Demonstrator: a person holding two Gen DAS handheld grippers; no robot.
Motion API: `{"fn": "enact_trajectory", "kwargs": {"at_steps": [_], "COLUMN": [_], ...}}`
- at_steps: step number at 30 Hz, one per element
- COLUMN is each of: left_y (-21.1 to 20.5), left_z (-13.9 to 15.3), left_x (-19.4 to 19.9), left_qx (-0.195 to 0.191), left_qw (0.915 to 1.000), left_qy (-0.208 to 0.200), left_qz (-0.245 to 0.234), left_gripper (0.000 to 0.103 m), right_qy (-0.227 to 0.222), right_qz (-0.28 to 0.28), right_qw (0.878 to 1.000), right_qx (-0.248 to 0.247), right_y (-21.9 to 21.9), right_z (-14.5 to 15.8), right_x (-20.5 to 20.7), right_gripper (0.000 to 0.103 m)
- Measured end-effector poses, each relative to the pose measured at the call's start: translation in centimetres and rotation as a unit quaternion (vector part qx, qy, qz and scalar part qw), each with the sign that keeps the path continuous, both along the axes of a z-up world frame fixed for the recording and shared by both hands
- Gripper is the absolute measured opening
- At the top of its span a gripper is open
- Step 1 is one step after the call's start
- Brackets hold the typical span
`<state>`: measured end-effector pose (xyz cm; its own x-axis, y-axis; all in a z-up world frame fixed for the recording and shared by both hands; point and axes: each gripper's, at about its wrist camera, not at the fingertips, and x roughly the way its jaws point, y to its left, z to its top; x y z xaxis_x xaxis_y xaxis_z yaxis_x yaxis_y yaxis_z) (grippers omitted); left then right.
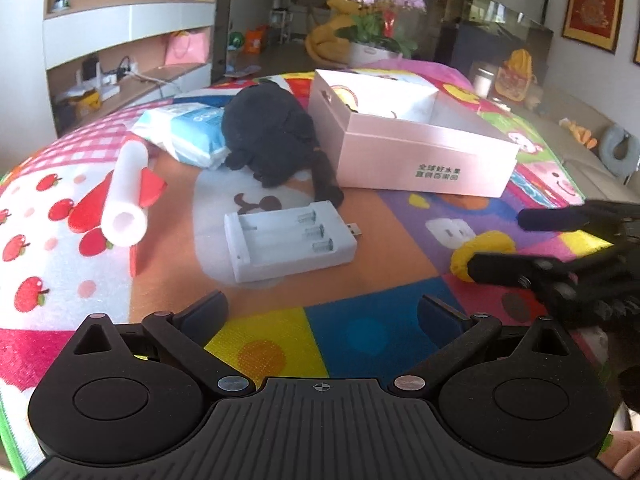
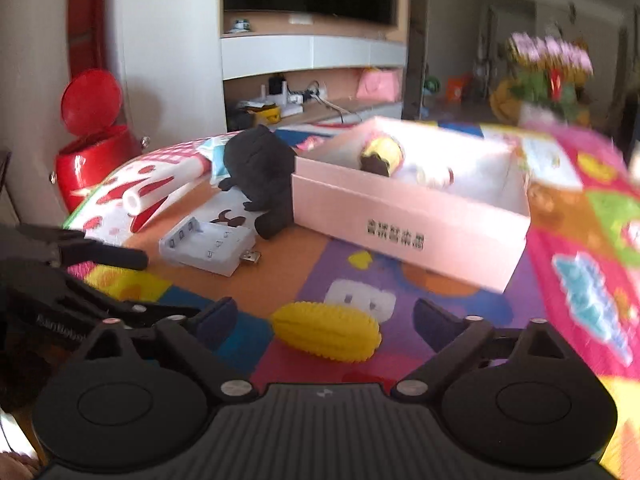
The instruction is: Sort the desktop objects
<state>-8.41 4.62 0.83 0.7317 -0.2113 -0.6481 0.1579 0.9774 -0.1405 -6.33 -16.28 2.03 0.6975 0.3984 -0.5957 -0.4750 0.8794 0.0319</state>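
**Corn toy lying crosswise before the right tongs**

Corn toy [image 2: 326, 330], yellow and ribbed, is lying on the colourful mat [image 1: 360, 336] covering the bench, close to the near edge and directly ahead of the right tongs [image 2: 326, 318]. Those tongs are standing wide open with nothing in them, and the toy is sitting in the gap between their two fingers, its long axis running across from one finger towards the other, tipped a little. Whether either pad is touching it, I cannot tell.

The left tongs [image 1: 322, 314] are also spread wide and holding nothing, pointing towards the white battery charger [image 1: 290, 246] near the middle of the bench. From that side the corn toy is lying off to the right, half hidden behind the other tool, so the right hand is plainly the nearer one.

Beyond the toy, the open pink box [image 2: 412, 216] is waiting towards the far right of the bench, with some small things already inside. A black plush toy [image 1: 272, 140] is leaning against the box's left wall, and a white foam tube [image 1: 128, 200] is lying near the left edge.

To my eye, closing along this axis would be gripping the toy end to end; turning the wrist might suit better.
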Motion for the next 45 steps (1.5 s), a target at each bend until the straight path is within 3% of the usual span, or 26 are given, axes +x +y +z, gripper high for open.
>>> {"fn": "enact_trajectory", "kwargs": {"at_steps": [2, 4, 8, 12, 17, 21, 23, 25, 26, 27, 29, 34, 37, 39, 42, 45], "left_y": [0.5, 0.8, 1.5, 0.8, -0.8, -1.3, -2.0, -2.6, -2.8, -3.0, -3.3, -4.6, -4.7, -4.8, -4.6, -4.4], "left_z": [0.4, 1.0, 1.5, 1.6, 0.6, -0.2, -0.3, -0.3, -0.3, -0.3, -0.3, -0.2, -0.3, -0.4, -0.6, -0.5], "left_x": [-0.4, -0.8, 0.5, 2.1, 4.5, 6.1, 6.0, 5.7, 5.5, 5.4, 5.0, 2.0, 0.2, -0.6, -1.0, -0.8], "left_qx": [-0.022, -0.011, -0.014, -0.013, 0.026, 0.04, 0.054, 0.065, 0.074, 0.079, 0.081, 0.072, 0.047, 0.047, 0.041, 0.032], "left_qw": [0.9997, 0.9996, 0.9978, 0.997, 0.9974, 0.9972, 0.9975, 0.9974, 0.9969, 0.9966, 0.9965, 0.9963, 0.9975, 0.9977, 0.9982, 0.9986], "left_qy": [-0.004, -0.022, -0.021, -0.016, -0.001, 0.006, -0.004, -0.014, -0.017, -0.018, -0.022, -0.02, -0.012, -0.017, -0.022, -0.021], "left_qz": [-0.006, 0.009, 0.061, 0.075, 0.067, 0.064, 0.046, 0.027, 0.022, 0.016, 0.006, -0.042, -0.051, -0.045, -0.037, -0.037], "left_gripper": [0.103, 0.103, 0.103, 0.103, 0.103, 0.103, 0.103, 0.096, 0.087, 0.087, 0.087, 0.087, 0.088, 0.096, 0.096, 0.098], "right_qy": [0.017, 0.045, 0.049, 0.039, 0.009, 0.005, 0.004, 0.0, -0.001, -0.001, 0.001, 0.003, 0.006, 0.013, 0.013, 0.008], "right_qz": [-0.026, -0.039, -0.025, -0.037, -0.096, -0.117, -0.117, -0.113, -0.111, -0.11, -0.109, -0.102, -0.073, -0.046, -0.028, -0.036], "right_qw": [1.0, 0.998, 0.998, 0.999, 0.995, 0.993, 0.993, 0.993, 0.994, 0.994, 0.994, 0.995, 0.997, 0.999, 0.999, 0.997], "right_qx": [0.002, 0.024, 0.034, 0.005, -0.025, -0.014, -0.015, -0.018, -0.02, -0.019, -0.016, -0.017, -0.025, -0.025, -0.039, -0.062], "right_y": [-0.2, -0.8, -0.7, -0.2, -2.5, -3.9, -4.2, -4.3, -4.4, -4.6, -4.8, -5.0, -4.6, -4.4, -4.3, -4.9], "right_z": [-0.5, -0.9, -1.3, -1.7, -2.2, -2.3, -2.5, -2.5, -2.5, -2.5, -2.5, -2.2, -1.9, -1.8, -1.6, -1.4], "right_x": [0.6, 1.7, 1.4, 1.1, 0.0, -1.2, -1.4, -1.8, -1.9, -2.1, -2.3, -2.8, -3.4, -3.8, -4.3, -4.5], "right_gripper": [0.082, 0.075, 0.073, 0.046, 0.047, 0.061, 0.063, 0.065, 0.065, 0.065, 0.065, 0.04, 0.031, 0.03, 0.031, 0.05]}}
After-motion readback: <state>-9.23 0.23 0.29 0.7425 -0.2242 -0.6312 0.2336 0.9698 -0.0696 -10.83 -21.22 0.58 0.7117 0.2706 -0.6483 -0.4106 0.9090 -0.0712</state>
